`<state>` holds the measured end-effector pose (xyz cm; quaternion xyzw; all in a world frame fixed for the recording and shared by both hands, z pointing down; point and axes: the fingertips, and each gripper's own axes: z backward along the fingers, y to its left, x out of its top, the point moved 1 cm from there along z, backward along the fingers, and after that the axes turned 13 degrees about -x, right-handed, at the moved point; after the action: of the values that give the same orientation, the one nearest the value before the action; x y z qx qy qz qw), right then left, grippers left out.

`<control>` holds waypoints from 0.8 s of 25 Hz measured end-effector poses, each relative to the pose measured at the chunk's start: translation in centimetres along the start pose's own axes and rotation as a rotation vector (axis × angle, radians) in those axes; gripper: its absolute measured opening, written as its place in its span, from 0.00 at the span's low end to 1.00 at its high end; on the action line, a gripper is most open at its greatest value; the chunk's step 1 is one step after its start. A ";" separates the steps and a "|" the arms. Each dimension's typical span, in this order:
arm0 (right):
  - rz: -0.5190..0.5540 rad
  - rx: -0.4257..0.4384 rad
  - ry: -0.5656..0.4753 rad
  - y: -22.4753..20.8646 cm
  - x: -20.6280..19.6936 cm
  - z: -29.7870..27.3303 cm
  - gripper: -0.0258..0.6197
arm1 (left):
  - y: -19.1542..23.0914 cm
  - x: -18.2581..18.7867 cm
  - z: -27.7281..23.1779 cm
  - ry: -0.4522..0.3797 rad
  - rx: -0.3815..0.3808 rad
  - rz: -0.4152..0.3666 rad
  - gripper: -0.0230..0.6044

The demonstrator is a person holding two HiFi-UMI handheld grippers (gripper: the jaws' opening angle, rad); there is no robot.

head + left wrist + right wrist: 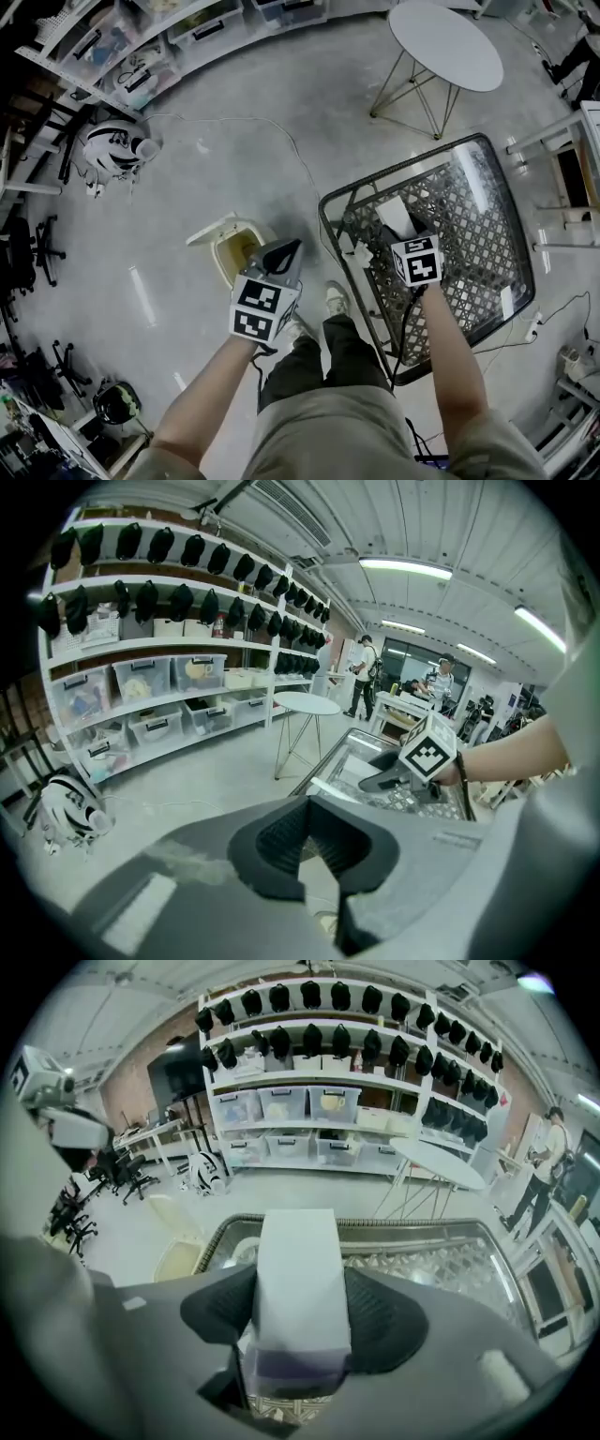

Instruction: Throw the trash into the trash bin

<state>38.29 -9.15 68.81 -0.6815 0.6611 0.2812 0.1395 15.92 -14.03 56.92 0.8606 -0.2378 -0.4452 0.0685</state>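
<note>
A white carton box [396,216] [298,1260] is held between the jaws of my right gripper [409,234] [300,1312], which is shut on it, both pads against its sides. It hangs just above the black metal mesh table [487,178] [441,1265], at its near left part. My left gripper [289,251] [311,808] is shut with nothing in it, tips together, and hovers over the cream trash bin [232,248] [176,1252], which stands on the floor left of the table with its lid up. The right gripper [412,771] also shows in the left gripper view.
Small white scraps [360,251] lie on the mesh table near its left rim. A round white side table [445,42] stands behind it. Shelves with storage boxes [141,56] line the far wall, a robot dog [112,150] lies before them, and a cable [281,131] crosses the floor.
</note>
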 end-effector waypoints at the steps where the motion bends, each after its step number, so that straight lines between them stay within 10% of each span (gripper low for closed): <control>1: -0.004 0.006 -0.024 0.0 1.0 0.9 0.48 | 0.2 0.3 0.7 -0.010 0.011 -0.001 0.04; 10: 0.007 0.111 -0.230 4.5 10.1 9.1 0.47 | 3.4 1.8 9.8 -0.102 0.168 -0.016 0.04; 20: 0.198 0.342 -0.319 19.1 16.3 12.8 0.47 | 7.1 -1.8 20.4 -0.162 0.338 0.050 0.04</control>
<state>16.55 -17.00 52.75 -0.5270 0.7322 0.2813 0.3273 -3.71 -17.46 48.48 0.8149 -0.3352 -0.4650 -0.0857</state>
